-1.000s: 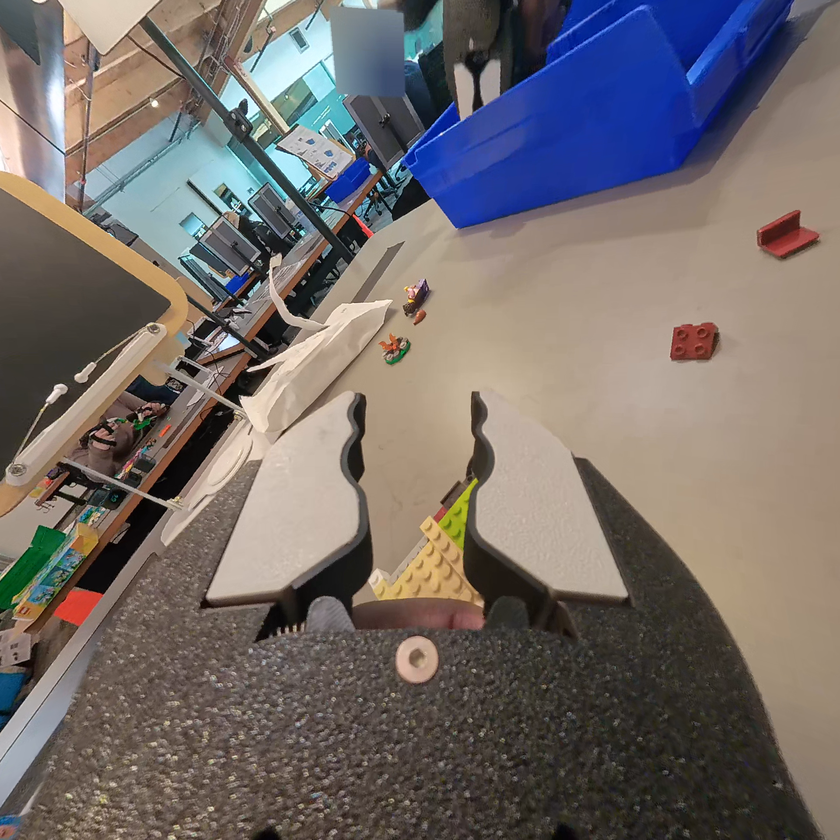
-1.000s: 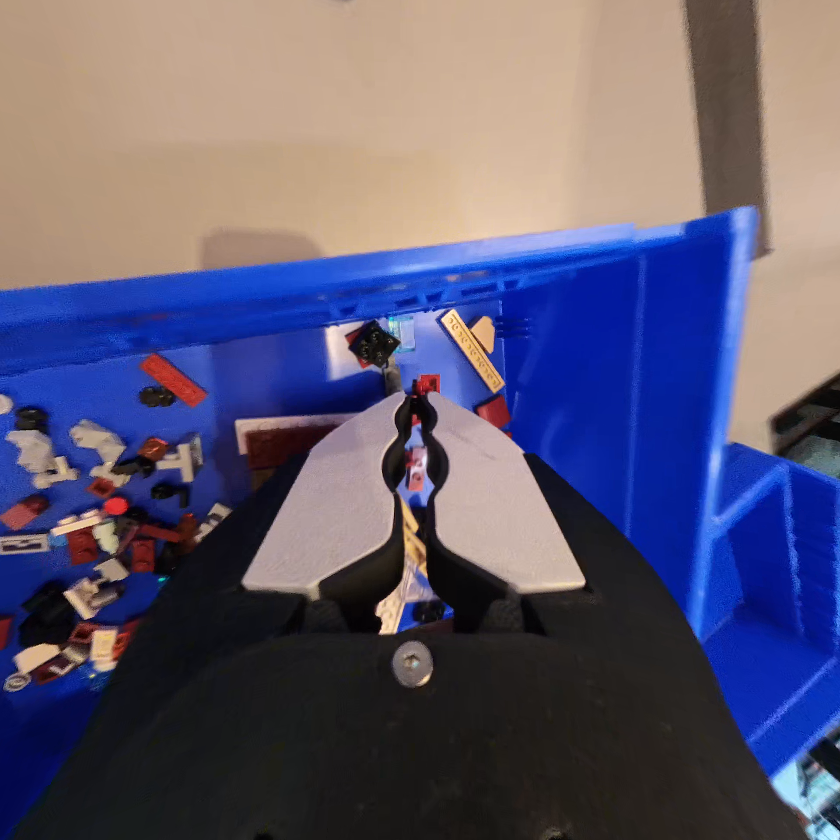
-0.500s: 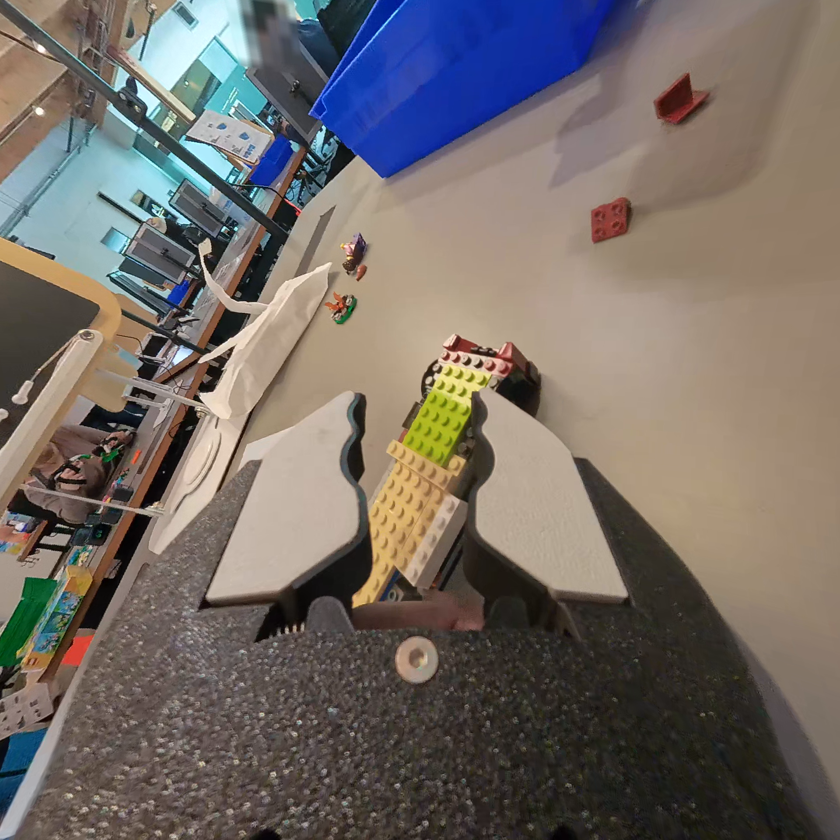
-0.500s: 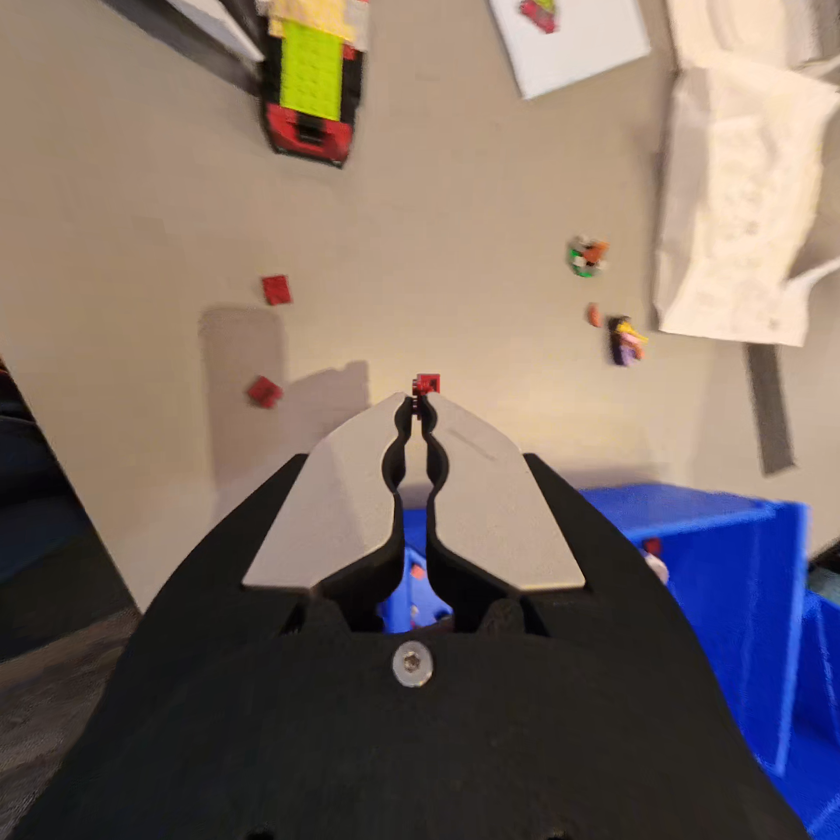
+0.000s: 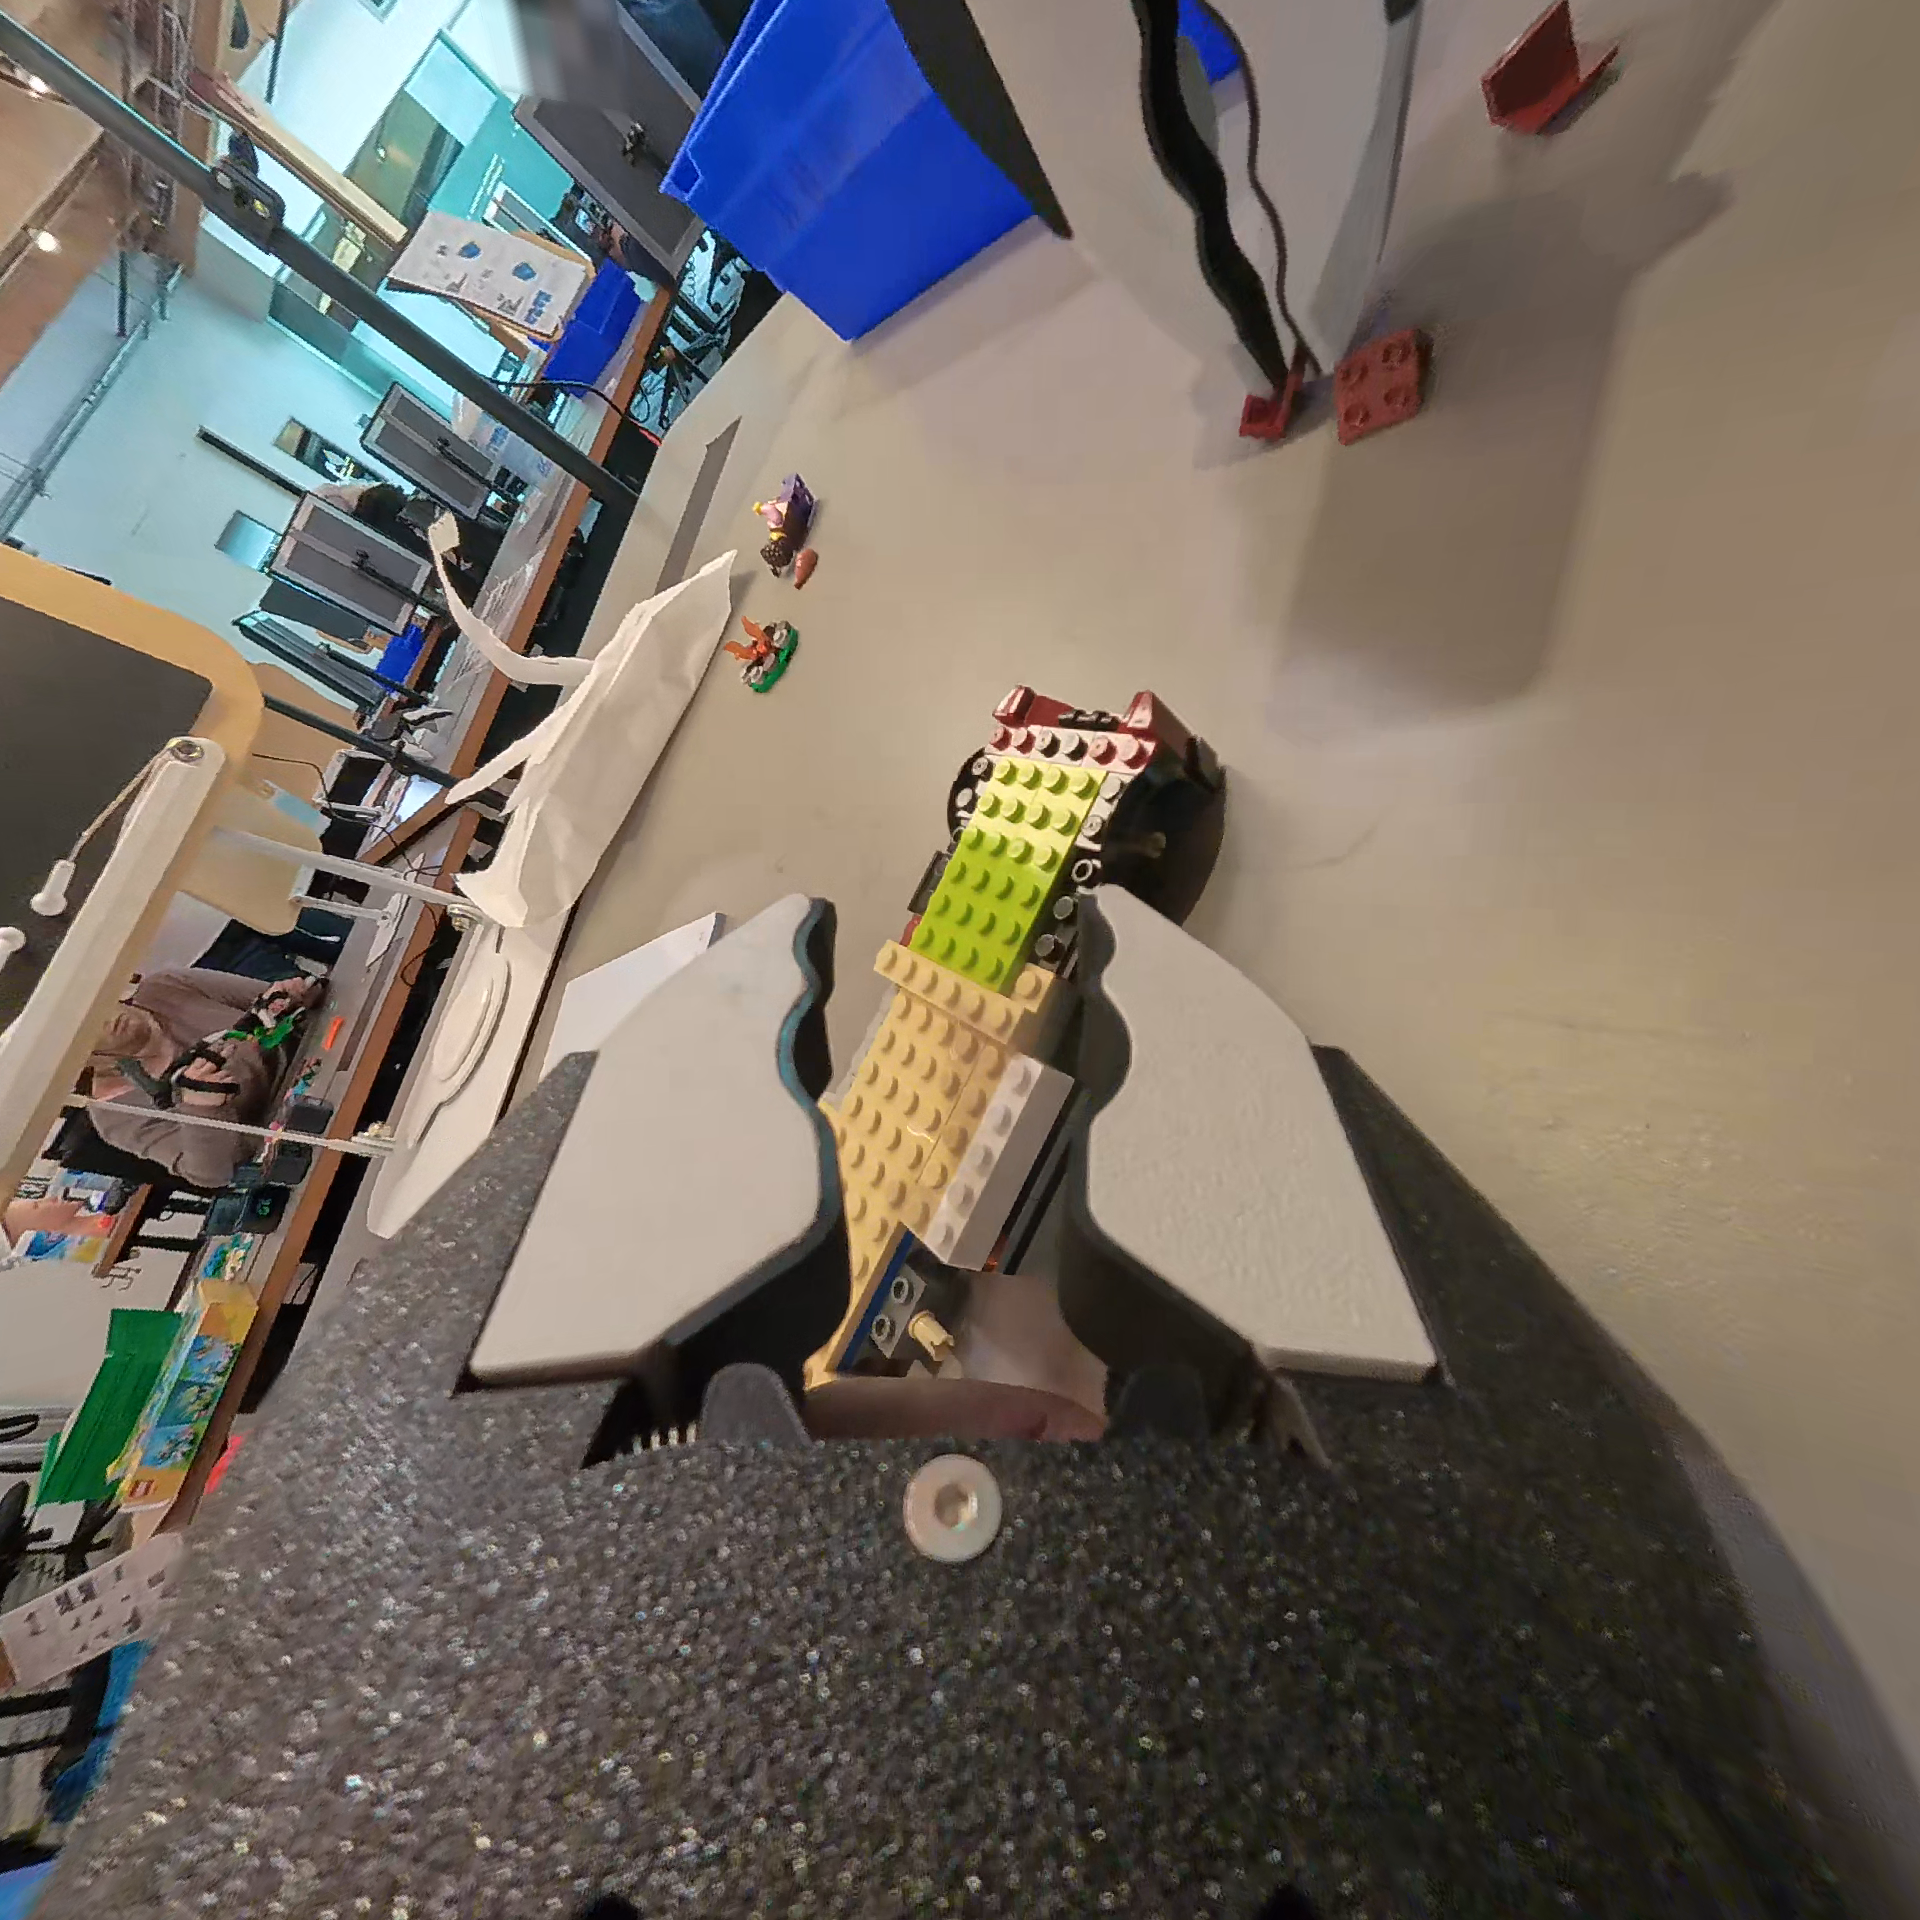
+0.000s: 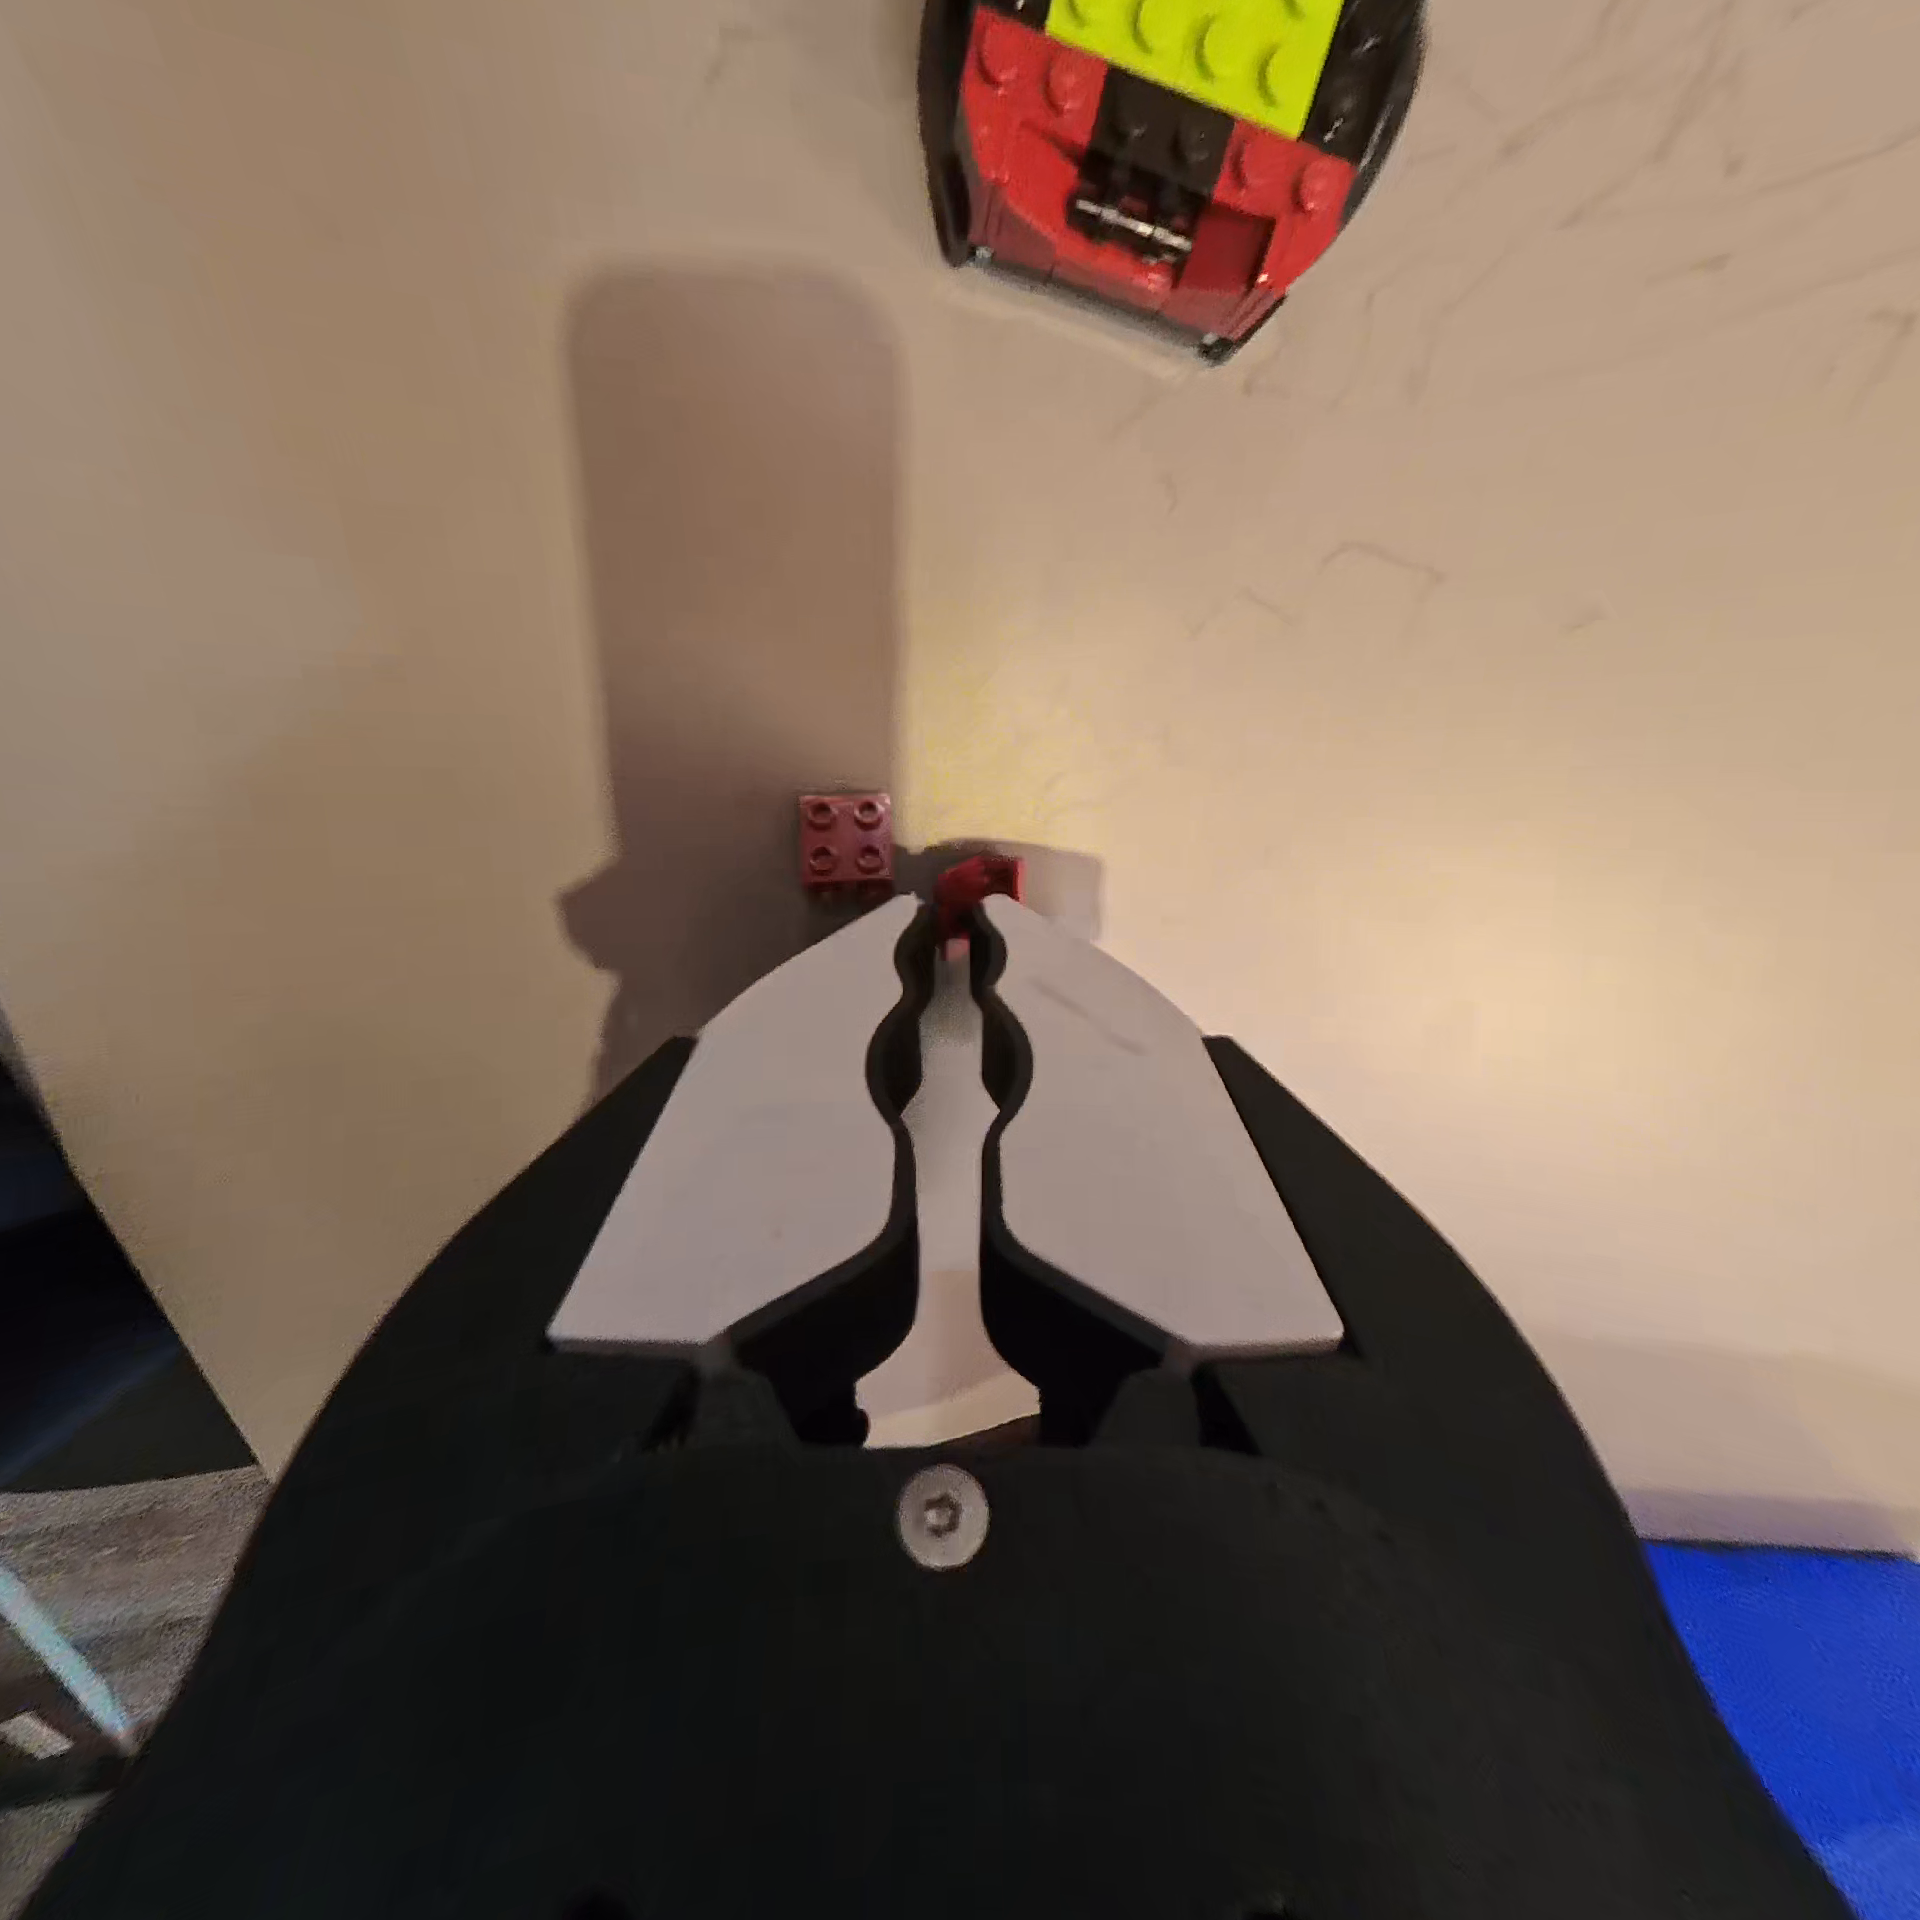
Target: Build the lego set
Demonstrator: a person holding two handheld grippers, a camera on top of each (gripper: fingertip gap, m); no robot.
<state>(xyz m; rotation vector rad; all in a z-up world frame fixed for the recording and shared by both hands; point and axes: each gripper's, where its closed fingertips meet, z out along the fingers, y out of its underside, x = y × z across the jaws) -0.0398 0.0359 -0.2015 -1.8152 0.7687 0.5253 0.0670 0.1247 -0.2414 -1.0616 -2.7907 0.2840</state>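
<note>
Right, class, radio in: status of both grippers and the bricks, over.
Left gripper clamps the tan, lime and dark red brick model. Right gripper pinches a small red brick piece, low over the table. Dark red four-stud plate right alongside.

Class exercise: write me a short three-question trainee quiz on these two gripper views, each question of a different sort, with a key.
1. True or false: the left gripper has the long tan, lime-green and dark-red toy-brick model between its fingers.
2. What sits at the right gripper's fingertips?
A. small red brick piece
B. white paper bag
C. blue plastic bin
3. Fill in: the loose dark-red four-stud plate lies on the ___ tabletop.

Key: 1 true; 2 A; 3 beige.
</note>
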